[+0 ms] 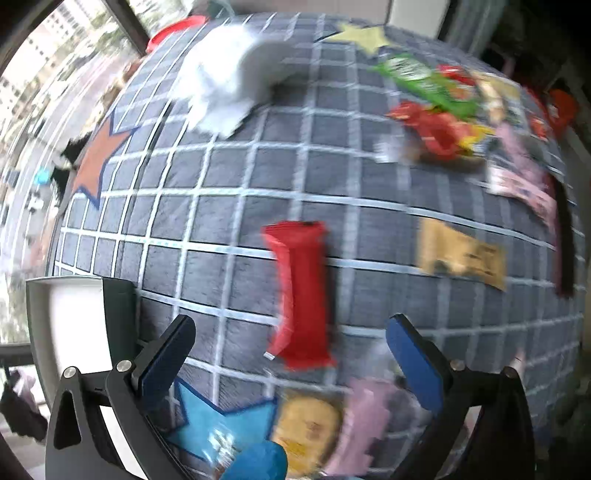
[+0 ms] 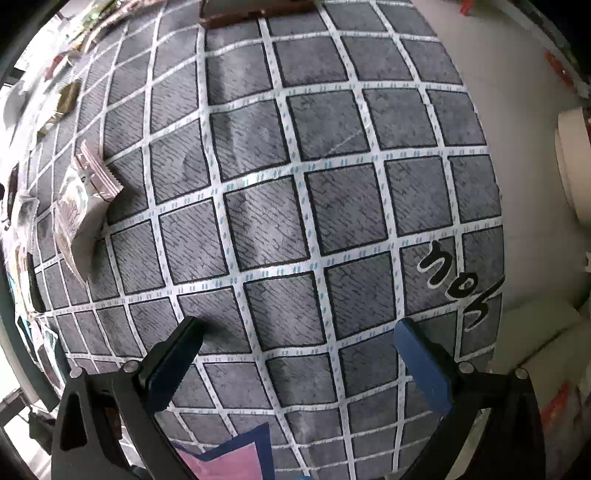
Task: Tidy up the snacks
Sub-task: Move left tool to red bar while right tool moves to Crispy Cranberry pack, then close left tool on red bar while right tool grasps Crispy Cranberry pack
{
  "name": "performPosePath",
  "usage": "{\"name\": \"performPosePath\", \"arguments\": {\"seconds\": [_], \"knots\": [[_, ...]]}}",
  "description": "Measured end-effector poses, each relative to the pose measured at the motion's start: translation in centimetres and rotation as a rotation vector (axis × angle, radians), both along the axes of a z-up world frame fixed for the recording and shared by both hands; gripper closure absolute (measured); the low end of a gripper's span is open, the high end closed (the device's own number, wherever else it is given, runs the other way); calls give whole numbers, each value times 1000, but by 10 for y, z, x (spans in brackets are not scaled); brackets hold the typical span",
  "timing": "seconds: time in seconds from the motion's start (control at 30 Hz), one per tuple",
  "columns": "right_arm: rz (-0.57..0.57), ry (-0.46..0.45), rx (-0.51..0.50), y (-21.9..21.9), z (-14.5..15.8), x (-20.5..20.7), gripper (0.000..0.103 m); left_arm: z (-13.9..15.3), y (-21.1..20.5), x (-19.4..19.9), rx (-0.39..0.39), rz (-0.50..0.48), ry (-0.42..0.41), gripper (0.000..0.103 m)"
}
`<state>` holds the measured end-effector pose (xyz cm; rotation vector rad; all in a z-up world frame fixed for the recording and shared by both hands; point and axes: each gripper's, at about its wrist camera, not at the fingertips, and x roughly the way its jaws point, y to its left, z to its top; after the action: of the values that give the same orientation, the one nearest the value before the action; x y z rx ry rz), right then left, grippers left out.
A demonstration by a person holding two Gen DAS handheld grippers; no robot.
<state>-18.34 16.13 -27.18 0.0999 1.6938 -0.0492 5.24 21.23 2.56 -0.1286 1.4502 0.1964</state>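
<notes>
My left gripper is open and empty above a grey checked rug. A red snack packet lies flat just ahead, between the open jaws. A tan packet lies to its right. A heap of red, green and pink snack packets sits at the far right. An orange packet and a pink packet lie under the gripper. My right gripper is open and empty over bare rug. Pink and beige packets lie at that view's left edge.
A white container stands at the rug's far side, with a red rim behind it. A white box sits at the left. A window is at the far left. Beige floor borders the rug on the right.
</notes>
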Motion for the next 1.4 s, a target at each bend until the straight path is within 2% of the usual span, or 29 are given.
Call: {"name": "performPosePath", "arguments": {"seconds": [0.13, 0.2, 0.27, 0.33, 0.4, 0.5, 0.53, 0.67, 0.73, 0.77, 0.8, 0.83, 0.87, 0.9, 0.93, 0.97, 1.0, 1.03, 1.13, 1.4], "knots": [[37, -80, 113, 31, 31, 18, 0, -15, 6, 11, 15, -10, 21, 0], [29, -89, 165, 46, 41, 28, 0, -24, 5, 15, 28, -9, 34, 0], [-30, -83, 215, 59, 47, 39, 0, -27, 9, 19, 9, -2, 21, 0], [-128, -57, 250, 67, 46, 48, 0, -36, 0, 25, 23, -5, 16, 0], [-221, -28, 267, 72, 44, 54, 0, -41, -9, 35, -7, -5, 15, 0], [-305, -13, 237, 79, 42, 63, 0, -49, -3, 39, -80, 48, 28, 0], [-317, -9, 214, 83, 38, 68, 0, -55, 1, 43, -80, 56, 32, 0], [-311, 11, 117, 102, 28, 82, 0, -66, 6, 56, -84, 66, 79, 0], [-277, 17, 67, 115, 27, 89, 4, -70, 5, 66, -93, 50, 114, 0], [-257, 23, 26, 128, 13, 87, 14, -71, 3, 72, -89, 34, 110, 2], [-206, 1, -6, 137, 21, 89, 30, -69, -2, 76, -79, 10, 93, 4], [-169, -11, -27, 147, 20, 82, 40, -68, -8, 80, -76, -8, 81, 9], [-133, -20, -34, 153, 24, 81, 57, -66, -13, 82, -75, -24, 69, 17], [-104, -17, -29, 159, 24, 80, 58, -65, -18, 85, -83, -36, 58, 22], [-84, -15, -21, 165, 24, 81, 59, -63, -22, 87, -88, -44, 51, 33], [-83, -14, -9, 166, 22, 81, 60, -61, -27, 89, -82, -57, 44, 48], [-91, -15, 12, 165, 22, 80, 60, -58, -32, 93, -84, -76, 38, 58], [-112, -17, 58, 159, 25, 75, 60, -57, -34, 96, -90, -92, 38, 78], [-124, -21, 137, 144, 33, 65, 60, -42, -46, 91, -102, -107, 39, 80], [-91, -34, 228, 143, 36, 59, 60, -7, -42, 62, -105, -130, -50, 80]]}}
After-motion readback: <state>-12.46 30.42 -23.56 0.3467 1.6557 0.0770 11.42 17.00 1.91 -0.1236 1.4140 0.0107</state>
